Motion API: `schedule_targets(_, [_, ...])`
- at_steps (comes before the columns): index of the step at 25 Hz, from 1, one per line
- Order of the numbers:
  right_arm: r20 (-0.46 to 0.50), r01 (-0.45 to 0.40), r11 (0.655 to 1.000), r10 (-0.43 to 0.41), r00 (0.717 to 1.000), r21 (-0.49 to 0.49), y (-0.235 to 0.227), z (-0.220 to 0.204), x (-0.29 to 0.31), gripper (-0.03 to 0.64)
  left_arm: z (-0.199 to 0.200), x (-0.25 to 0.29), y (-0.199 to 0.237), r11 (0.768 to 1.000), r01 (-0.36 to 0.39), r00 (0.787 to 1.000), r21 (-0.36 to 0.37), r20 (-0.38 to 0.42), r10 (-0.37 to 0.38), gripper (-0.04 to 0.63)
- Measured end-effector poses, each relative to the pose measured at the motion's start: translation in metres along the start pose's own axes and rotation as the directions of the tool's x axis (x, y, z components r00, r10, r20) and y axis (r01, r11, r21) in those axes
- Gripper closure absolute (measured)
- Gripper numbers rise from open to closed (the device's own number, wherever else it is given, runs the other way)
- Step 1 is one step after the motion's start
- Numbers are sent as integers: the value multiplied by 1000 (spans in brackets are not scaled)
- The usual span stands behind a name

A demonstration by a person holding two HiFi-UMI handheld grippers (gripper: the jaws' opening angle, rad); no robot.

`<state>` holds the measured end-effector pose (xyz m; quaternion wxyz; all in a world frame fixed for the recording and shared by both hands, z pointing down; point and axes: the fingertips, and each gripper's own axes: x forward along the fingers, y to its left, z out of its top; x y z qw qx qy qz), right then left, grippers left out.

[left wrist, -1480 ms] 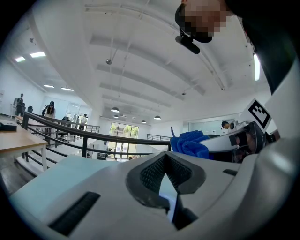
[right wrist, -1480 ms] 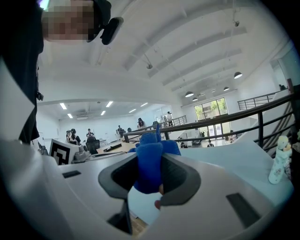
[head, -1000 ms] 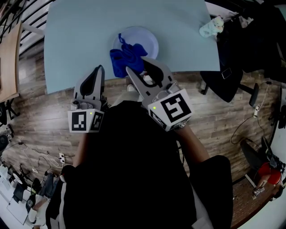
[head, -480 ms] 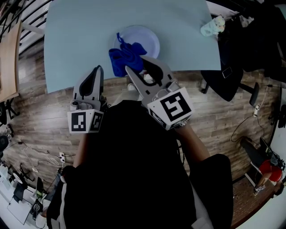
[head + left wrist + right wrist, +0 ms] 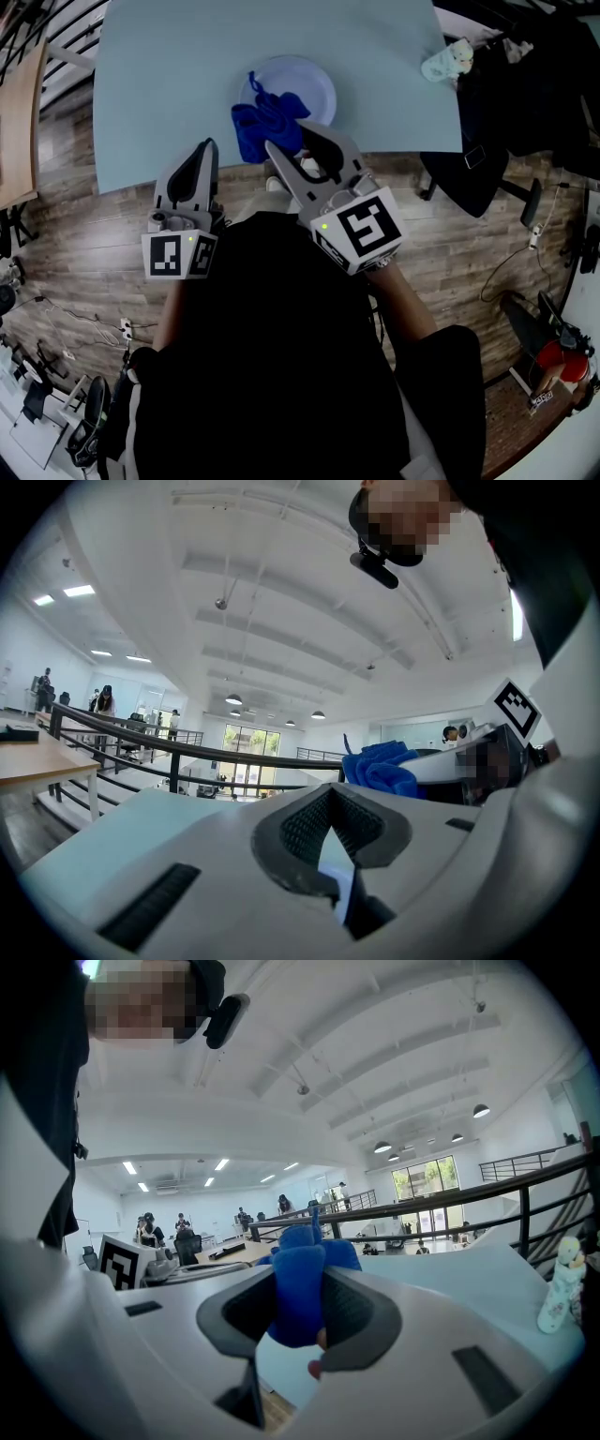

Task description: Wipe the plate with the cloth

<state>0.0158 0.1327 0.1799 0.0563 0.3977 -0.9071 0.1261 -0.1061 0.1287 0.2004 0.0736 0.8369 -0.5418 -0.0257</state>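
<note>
Presently, entries as follows, with progress judged last.

Table: pale blue top, seen from above, with a wood-patterned floor round it.

Plate: pale and round, set on the table toward its near edge. The far and right parts are shown bare. No dirt and no wiped track can be made out.

Cloth: blue and bunched. It is seen over the plate's near-left rim and spilling onto the table beside it. Whether it is pressed to the plate or held just above it cannot be told.

Right gripper: the jaws are closed on the cloth, with a fold pinched between the pads. The gripper is held at the table's near edge and pointed toward the plate.

Left gripper: the jaws are brought together with only a slit between them, and nothing is held. It is kept at the near edge, left of the cloth and apart from the plate.

Figurine: small and pale, at the table's far right corner, well apart from the work.

Progress: the cloth is taken up and brought to the plate, so that much is judged done. Wiping is judged barely begun, most of the plate being uncovered. Strokes across its whole face are judged outstanding.
</note>
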Motion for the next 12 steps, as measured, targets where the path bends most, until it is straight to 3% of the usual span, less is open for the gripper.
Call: schedule_targets(12, [-11,6,1000,-6,1000,8,-8,-4,-9,499,0,4,-10,1000,7,1000,-1,4,-7,595])
